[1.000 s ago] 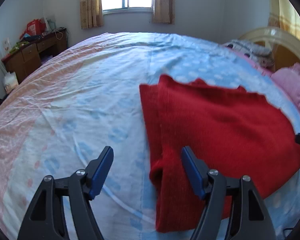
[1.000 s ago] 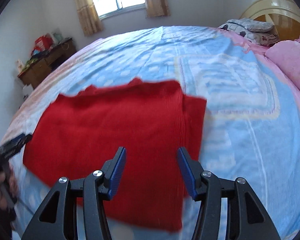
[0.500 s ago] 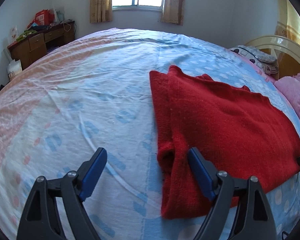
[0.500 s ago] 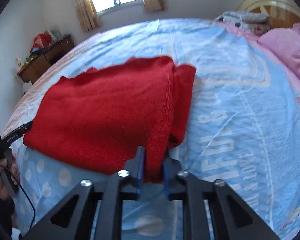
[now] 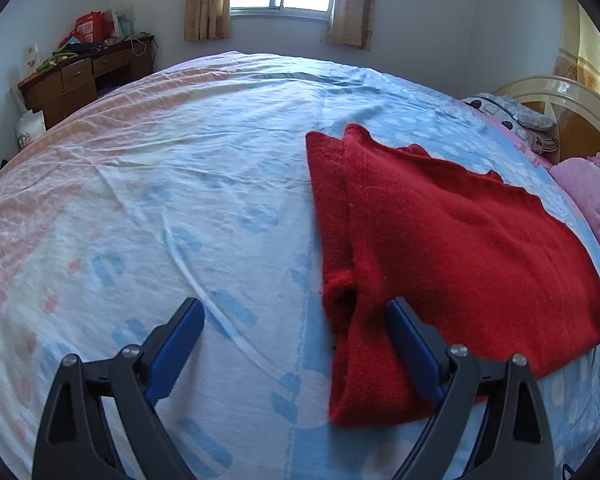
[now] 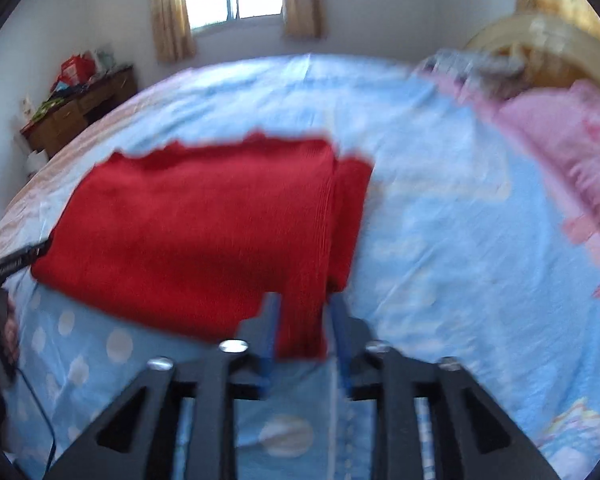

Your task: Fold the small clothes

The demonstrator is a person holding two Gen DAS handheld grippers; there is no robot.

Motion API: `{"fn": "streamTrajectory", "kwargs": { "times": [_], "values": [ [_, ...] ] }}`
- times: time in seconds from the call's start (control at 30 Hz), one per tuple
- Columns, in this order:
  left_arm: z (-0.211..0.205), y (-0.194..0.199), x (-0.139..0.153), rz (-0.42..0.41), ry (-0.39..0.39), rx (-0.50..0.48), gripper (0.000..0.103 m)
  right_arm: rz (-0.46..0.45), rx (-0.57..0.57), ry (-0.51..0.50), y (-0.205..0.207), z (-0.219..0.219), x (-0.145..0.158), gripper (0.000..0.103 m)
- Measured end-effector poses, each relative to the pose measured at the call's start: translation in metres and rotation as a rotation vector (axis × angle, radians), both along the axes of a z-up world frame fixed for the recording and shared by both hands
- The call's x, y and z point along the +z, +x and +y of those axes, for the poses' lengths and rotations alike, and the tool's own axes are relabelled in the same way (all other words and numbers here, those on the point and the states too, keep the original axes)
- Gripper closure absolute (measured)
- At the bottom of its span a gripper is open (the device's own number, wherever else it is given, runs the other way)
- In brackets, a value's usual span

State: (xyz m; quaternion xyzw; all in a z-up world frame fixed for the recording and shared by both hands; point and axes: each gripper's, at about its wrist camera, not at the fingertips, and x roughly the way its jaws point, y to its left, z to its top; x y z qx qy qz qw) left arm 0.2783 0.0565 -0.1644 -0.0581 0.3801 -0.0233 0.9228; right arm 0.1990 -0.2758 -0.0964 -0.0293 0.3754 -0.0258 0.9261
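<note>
R tool (image 6: 302, 320) on sweater (image 6: 204, 232)

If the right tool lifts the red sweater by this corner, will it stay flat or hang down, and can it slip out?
The red sweater is probably floppy: its folded edge already sags and bunches beside the right tool, so it would likely drape down. The fuzzy knit looks grippy, so slipping seems unlikely. It appears thick, perhaps a little heavy for one corner.
</note>
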Motion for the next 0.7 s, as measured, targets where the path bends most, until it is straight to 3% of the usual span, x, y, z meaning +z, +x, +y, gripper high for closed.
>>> {"fn": "streamTrajectory", "kwargs": {
  "times": [0.07,0.17,0.33,0.47,0.57,0.7],
  "values": [
    [-0.001,0.0,-0.001,0.003,0.004,0.008,0.005,-0.058,0.031,-0.008,0.002,0.011,0.012,0.053],
    [0.0,0.001,-0.002,0.012,0.007,0.009,0.003,-0.028,0.088,0.005,0.024,0.029,0.012,0.053],
    [-0.005,-0.002,-0.005,0.024,0.037,-0.007,0.0,0.075,0.08,-0.011,0.051,0.038,-0.026,0.055],
    [-0.006,-0.008,-0.006,0.007,0.05,-0.01,0.0,0.054,0.1,-0.156,0.032,0.056,-0.041,0.055],
    [-0.004,-0.008,-0.006,0.001,0.036,-0.009,0.0,0.073,0.086,-0.165,0.034,0.061,-0.035,0.056],
    [-0.002,-0.01,-0.006,-0.005,0.023,-0.008,0.0,0.003,0.131,-0.094,0.042,0.082,-0.014,0.056]
  ]
}}
